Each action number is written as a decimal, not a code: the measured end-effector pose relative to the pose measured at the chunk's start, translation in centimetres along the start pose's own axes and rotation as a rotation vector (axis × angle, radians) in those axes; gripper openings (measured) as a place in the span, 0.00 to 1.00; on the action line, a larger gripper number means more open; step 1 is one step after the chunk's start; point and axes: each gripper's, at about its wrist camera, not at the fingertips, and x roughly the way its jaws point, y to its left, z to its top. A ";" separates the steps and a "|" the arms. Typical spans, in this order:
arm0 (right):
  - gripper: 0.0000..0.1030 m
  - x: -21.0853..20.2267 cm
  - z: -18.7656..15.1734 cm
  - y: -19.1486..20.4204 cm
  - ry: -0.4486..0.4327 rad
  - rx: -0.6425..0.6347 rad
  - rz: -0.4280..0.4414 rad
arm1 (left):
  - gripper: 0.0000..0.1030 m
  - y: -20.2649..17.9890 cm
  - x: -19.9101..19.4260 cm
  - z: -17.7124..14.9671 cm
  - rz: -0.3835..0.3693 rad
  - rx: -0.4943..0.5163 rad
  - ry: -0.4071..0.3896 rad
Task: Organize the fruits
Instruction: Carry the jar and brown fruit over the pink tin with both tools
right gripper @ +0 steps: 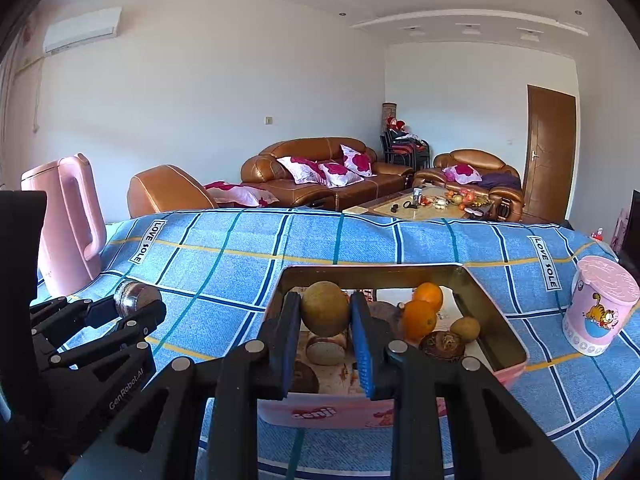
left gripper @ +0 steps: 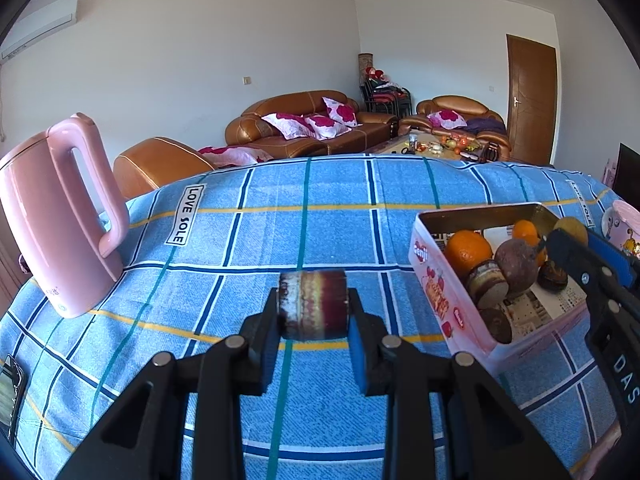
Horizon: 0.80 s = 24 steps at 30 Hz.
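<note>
My left gripper (left gripper: 313, 309) is shut on a dark purple fruit piece (left gripper: 313, 300) with a pale band, held above the blue checked cloth, left of the pink tin (left gripper: 436, 292). In the right wrist view the same gripper (right gripper: 134, 307) shows at the left, with the shiny dark piece (right gripper: 136, 297) between its fingers. My right gripper (right gripper: 325, 320) is shut on a round tan fruit (right gripper: 325, 306) over the near part of the tin (right gripper: 320, 412). Oranges (right gripper: 420, 318), a small kiwi-like fruit (right gripper: 465, 328) and several brown fruits (left gripper: 518, 266) lie in the tin.
A tall pink kettle (left gripper: 60, 216) stands at the left of the table. On the right edge sits a pink cartoon cup (right gripper: 600, 308). A phone (left gripper: 10, 396) lies at the near left. Blue cloth (left gripper: 320, 220) stretches between kettle and tin; sofas stand beyond.
</note>
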 end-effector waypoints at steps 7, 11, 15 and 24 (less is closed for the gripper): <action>0.26 -0.2 0.1 -2.4 -0.002 0.007 -0.044 | 0.31 -1.8 -0.2 0.0 -0.020 0.021 -0.001; 0.26 -0.3 0.0 -3.8 -0.003 0.015 -0.071 | 0.31 -3.1 -0.4 0.1 -0.030 0.036 -0.005; 0.26 -0.3 0.0 -5.2 -0.004 0.022 -0.097 | 0.31 -4.3 -0.7 0.1 -0.043 0.050 -0.011; 0.26 -0.6 0.2 -7.8 -0.021 0.010 -0.168 | 0.31 -6.7 -0.8 0.5 -0.071 0.078 -0.021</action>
